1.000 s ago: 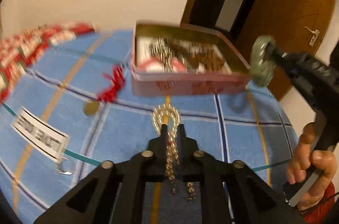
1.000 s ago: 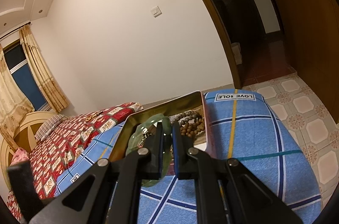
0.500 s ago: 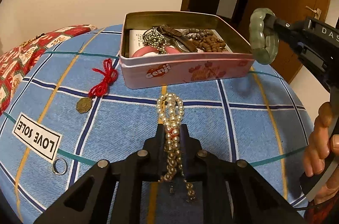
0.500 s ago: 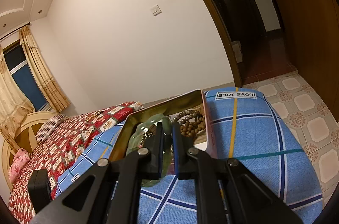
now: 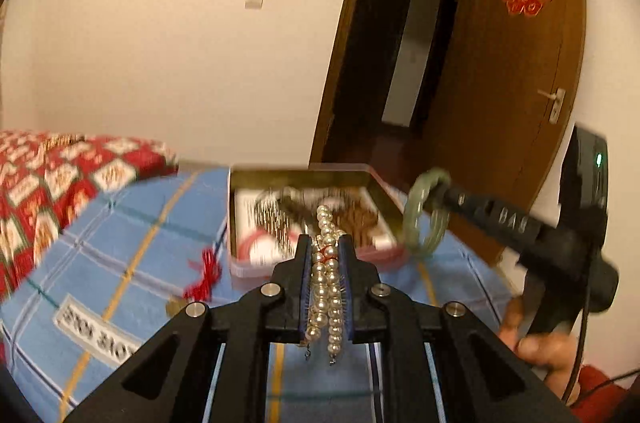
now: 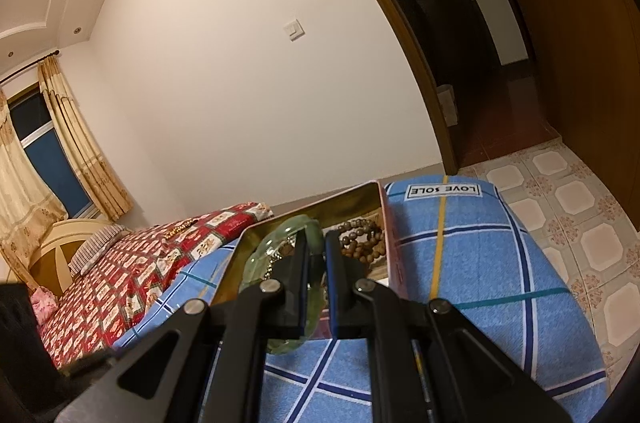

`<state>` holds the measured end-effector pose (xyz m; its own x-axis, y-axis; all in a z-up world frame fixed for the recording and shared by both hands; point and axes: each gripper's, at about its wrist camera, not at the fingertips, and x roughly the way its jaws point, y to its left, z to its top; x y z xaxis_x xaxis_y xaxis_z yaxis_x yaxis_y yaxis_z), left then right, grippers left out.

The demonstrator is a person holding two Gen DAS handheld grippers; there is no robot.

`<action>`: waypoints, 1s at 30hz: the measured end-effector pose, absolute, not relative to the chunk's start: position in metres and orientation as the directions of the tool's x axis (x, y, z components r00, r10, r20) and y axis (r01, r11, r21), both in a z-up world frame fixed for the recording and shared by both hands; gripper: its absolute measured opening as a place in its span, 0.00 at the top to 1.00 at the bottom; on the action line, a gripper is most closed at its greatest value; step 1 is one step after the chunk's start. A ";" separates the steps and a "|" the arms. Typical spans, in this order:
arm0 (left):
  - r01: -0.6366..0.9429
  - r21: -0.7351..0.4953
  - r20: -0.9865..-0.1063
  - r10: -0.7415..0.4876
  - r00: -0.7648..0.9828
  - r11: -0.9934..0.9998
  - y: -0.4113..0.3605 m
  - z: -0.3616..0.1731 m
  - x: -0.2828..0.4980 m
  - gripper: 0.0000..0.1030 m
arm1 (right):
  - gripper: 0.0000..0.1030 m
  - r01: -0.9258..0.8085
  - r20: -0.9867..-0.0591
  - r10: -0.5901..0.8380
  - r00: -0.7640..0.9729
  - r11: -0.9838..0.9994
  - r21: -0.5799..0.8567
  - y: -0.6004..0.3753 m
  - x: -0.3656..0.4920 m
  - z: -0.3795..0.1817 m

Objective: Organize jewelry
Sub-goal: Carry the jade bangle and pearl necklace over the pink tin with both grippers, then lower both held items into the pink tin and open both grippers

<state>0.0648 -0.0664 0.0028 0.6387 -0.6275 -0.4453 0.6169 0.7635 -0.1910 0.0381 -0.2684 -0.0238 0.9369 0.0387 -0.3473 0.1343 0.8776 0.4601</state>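
My left gripper (image 5: 326, 247) is clamped on the pearl necklace (image 5: 328, 287): the strands run between the two fingers, the loop sticks out past the tips, and the loose ends hang below the fingers. It is off the blue checked cloth (image 5: 132, 223), in front of the pink tin (image 5: 280, 265), whose open top shows blurred beads and chains.

My right gripper (image 6: 315, 255) is clamped on the green bangle (image 6: 272, 255). In the left view the bangle (image 5: 424, 213) hangs off the fingertips just beside the tin's right edge. In the right view it overlaps the tin's (image 6: 390, 247) opening, with brown wooden beads (image 6: 360, 239) lying in the tin's far part beside the fingers.

On the cloth to the left of the tin lies a red tassel (image 5: 206, 273) with a coin-like charm (image 5: 176, 307) at its near end. The left view is motion-blurred, so the tin's contents are hard to sort out.
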 end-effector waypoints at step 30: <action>0.490 -0.177 -0.555 -0.498 0.667 0.853 -0.128 -0.047 0.183 0.58 | 0.79 0.178 -0.516 0.039 0.856 0.914 0.364 -0.281 0.134 -0.045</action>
